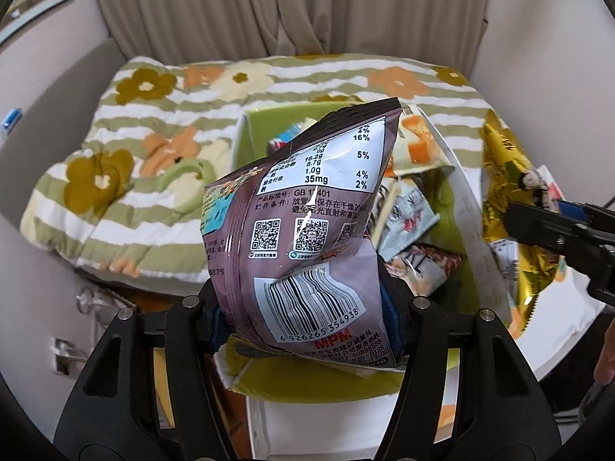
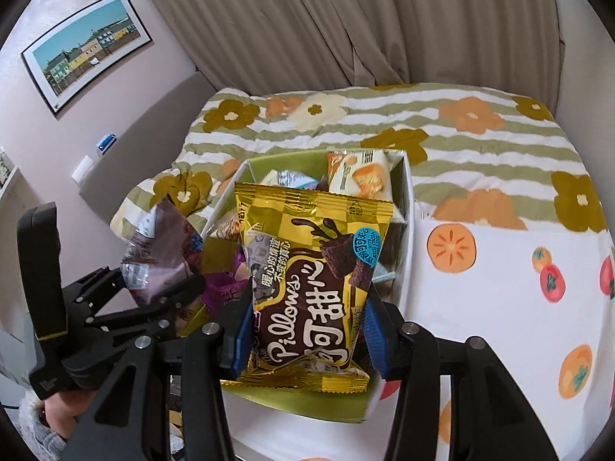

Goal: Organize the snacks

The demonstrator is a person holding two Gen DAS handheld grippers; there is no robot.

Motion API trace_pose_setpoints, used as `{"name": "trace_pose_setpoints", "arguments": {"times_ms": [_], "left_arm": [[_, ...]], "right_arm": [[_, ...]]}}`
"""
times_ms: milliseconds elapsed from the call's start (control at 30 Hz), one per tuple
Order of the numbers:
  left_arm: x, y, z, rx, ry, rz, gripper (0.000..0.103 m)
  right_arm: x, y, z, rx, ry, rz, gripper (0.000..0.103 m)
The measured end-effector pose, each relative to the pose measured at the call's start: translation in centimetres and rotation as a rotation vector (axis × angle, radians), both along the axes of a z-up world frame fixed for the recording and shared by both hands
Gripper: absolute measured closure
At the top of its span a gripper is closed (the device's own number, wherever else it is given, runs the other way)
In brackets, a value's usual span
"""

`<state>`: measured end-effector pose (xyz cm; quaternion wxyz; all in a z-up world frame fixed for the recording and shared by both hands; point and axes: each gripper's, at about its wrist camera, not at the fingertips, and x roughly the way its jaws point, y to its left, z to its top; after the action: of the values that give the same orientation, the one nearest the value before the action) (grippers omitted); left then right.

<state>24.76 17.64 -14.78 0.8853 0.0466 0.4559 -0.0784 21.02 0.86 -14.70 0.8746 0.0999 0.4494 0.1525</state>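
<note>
My left gripper (image 1: pixel 307 330) is shut on the lower part of a purple snack bag (image 1: pixel 307 199), whose back shows a barcode and a nutrition table. It hangs over a box (image 1: pixel 246 142) with white walls and a green inside, holding several snack packs. My right gripper (image 2: pixel 303 330) is shut on a gold snack bag (image 2: pixel 315 253) printed with chocolate pillows, just above the near end of the same box (image 2: pixel 407 207). In the right wrist view the left gripper (image 2: pixel 153 280) and purple bag (image 2: pixel 161 246) sit to the left. The gold bag (image 1: pixel 503 176) shows at the right in the left wrist view.
The box rests on a white cloth (image 2: pixel 519 307) printed with orange fruit. Behind it lies a green-striped quilt (image 2: pixel 384 123) with flowers, then beige curtains (image 2: pixel 307 19). An orange-and-white pack (image 2: pixel 361 176) stands at the box's far end. A hand in a fuzzy sleeve (image 2: pixel 42 422) is lower left.
</note>
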Motion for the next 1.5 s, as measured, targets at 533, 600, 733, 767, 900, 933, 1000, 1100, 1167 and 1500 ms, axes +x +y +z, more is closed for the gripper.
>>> {"name": "trace_pose_setpoints", "arguments": {"times_ms": [533, 600, 733, 767, 900, 933, 1000, 1100, 1167, 1500], "left_arm": [[-3.0, 2.2, 0.2, -0.095, -0.026, -0.006, 0.001], [-3.3, 2.4, 0.4, -0.091, -0.033, 0.003, 0.001], [-3.7, 3.2, 0.5, -0.101, -0.046, 0.011, 0.001], [-3.7, 3.5, 0.5, -0.103, -0.05, 0.014, 0.001], [-3.8, 4.5, 0.1, -0.1, -0.056, 0.012, 0.001], [-3.8, 4.6, -0.2, -0.091, -0.056, 0.011, 0.001], [-3.7, 4.7, -0.5, -0.082, -0.048, 0.012, 0.001], [-3.9, 4.8, -0.7, -0.088, -0.045, 0.025, 0.001], [-4.3, 4.7, -0.5, -0.092, -0.048, 0.036, 0.001], [-8.9, 0.7, 4.7, -0.08, -0.168, 0.022, 0.001]], "right_arm": [[-0.1, 0.6, -0.6, -0.021, 0.004, -0.03, 0.058], [-0.1, 1.0, -0.3, -0.042, -0.003, -0.03, 0.058], [0.9, 1.8, -0.5, -0.041, -0.007, -0.034, 0.058], [1.1, 1.9, -0.6, -0.036, -0.012, -0.035, 0.056], [2.0, 2.6, -1.7, -0.064, -0.027, -0.056, 0.0], [1.8, 2.5, -1.8, -0.079, -0.032, -0.071, 0.0], [1.3, 2.1, -2.0, -0.074, -0.042, -0.1, 0.0], [0.8, 1.6, -3.0, -0.074, 0.004, -0.114, 0.0], [0.5, 1.4, -3.4, -0.071, 0.016, -0.109, 0.0], [-3.6, -0.4, 1.1, -0.076, -0.083, -0.098, 0.0]]}}
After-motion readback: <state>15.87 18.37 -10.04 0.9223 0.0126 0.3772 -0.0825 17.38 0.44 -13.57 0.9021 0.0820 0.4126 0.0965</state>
